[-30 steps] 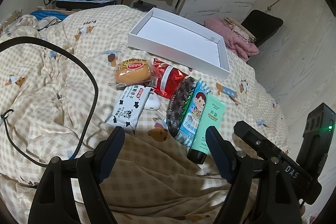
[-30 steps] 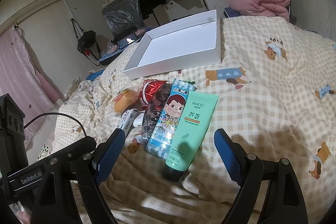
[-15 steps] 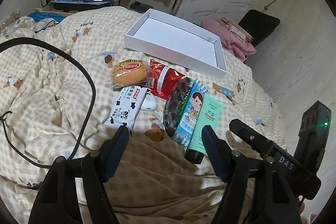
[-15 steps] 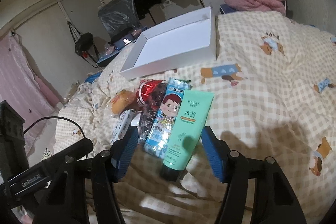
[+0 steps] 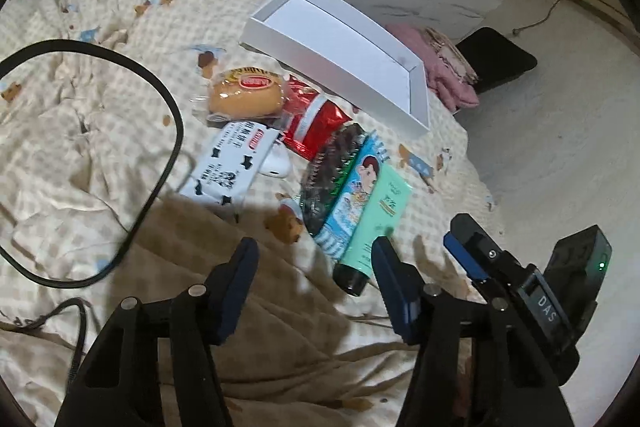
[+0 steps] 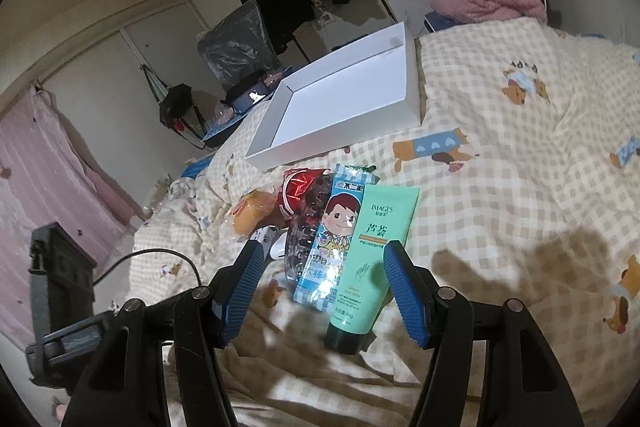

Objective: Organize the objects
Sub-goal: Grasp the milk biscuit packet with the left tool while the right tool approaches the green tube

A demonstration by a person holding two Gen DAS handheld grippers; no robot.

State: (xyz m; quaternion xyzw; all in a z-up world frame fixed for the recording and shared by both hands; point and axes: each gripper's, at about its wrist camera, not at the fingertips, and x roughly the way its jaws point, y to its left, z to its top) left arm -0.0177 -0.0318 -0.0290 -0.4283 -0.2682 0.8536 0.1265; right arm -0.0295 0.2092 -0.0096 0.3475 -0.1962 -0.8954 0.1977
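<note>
**Tube lies straight ahead of your right tongs, cap end nearest**

Green hand-cream tube [image 6: 372, 251] lies on the checked bedspread [image 6: 520, 187], at the right end of the row of things. Its long axis runs from near to far: the black cap points toward you and the flat crimped end points toward the white box [image 6: 344, 107], which stands farther away on the bed with nothing in it that I can see. In the right wrist view the tube sits just ahead of your right gripper [image 6: 324, 267], slightly toward its right finger. The blue candy pack [image 6: 332, 243] touches the tube along its left side and also lies ahead of the gap.

Your right gripper is spread and pinches nothing. Your left gripper [image 5: 316, 259] is also spread and holds nothing; its jaws have just been closing, with only bedspread between them. In the left wrist view the tube's cap is just beside the right finger, outside the gap, and the milk biscuit pack [image 5: 228, 167] and the bun [image 5: 248, 95] lie farther to the left.

I judge the right hand is better placed for the tube. Because the tube lies along your pointing line, the fingers can close across its narrow width. Mind the candy pack: it may come between the fingers together with the tube.
</note>
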